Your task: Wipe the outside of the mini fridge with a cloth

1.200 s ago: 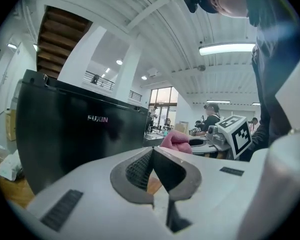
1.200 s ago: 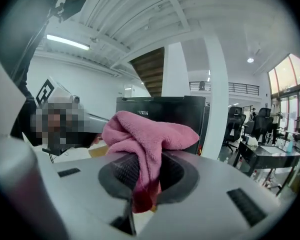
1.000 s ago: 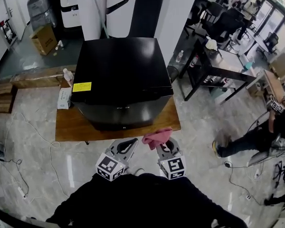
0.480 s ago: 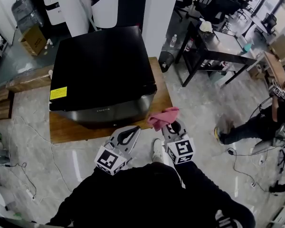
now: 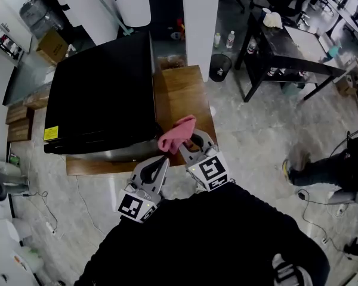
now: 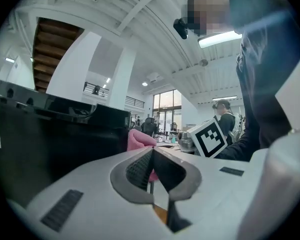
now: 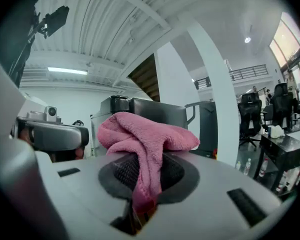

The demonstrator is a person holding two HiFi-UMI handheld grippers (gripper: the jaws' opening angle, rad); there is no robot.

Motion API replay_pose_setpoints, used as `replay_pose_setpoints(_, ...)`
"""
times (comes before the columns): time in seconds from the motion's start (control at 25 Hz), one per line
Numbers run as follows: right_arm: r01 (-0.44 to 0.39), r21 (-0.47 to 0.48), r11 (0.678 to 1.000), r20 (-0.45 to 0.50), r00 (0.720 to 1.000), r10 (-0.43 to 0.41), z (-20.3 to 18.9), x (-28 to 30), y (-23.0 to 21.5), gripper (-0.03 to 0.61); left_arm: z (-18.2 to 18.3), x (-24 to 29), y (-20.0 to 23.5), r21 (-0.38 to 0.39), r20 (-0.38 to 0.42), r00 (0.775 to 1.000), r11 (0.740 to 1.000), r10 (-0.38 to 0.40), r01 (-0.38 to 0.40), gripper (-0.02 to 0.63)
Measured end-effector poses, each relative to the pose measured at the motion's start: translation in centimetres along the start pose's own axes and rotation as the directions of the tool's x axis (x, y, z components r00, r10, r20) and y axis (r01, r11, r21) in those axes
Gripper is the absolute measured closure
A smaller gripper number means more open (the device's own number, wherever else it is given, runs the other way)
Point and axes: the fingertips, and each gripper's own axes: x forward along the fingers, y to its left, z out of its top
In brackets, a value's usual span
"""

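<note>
The black mini fridge (image 5: 98, 100) stands on the left part of the wooden table (image 5: 188, 94). The pink cloth (image 5: 176, 134) is just beside the fridge's near right corner, perhaps touching it, and my right claw (image 5: 193, 146) pinches it tight. My left claw (image 5: 160, 164) is closed with nothing inside.

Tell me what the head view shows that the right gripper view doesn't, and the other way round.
Only the head view: the mini fridge's black top with its yellow sticker, the wooden table under it, and the left gripper. Only the right gripper view: the white ceiling with a strip light, and the cloth's fold pinched down between the jaws. Both: the pink cloth held in the right gripper.
</note>
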Motion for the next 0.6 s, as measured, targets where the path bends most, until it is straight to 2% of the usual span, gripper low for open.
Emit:
replay_pose_setpoints(0.24, -0.13, -0.01, 0.992, 0.031, 0.991, 0.13, 0.6, 3.1, -0.8, 0.516, -0.4, 3.2, 0.1, -0.011, -0.017, 0.988, 0.988, 0.152, -0.152, 0.608)
replay_pose_setpoints(0.36, -0.161, -0.008, 0.987, 0.049, 0.986, 0.162, 0.8, 4.4, -1.4, 0.518, -0.8, 4.4, 0.5, -0.016, -0.045, 0.978, 0.979, 0.204, -0.205, 0.608)
replay_pose_setpoints(0.6, -0.195, 0.01, 0.981, 0.064, 0.979, 0.194, 0.3, 6.3, -2.9, 0.518, -1.8, 6.1, 0.9, -0.03, -0.038, 0.955, 0.955, 0.294, -0.295, 0.609)
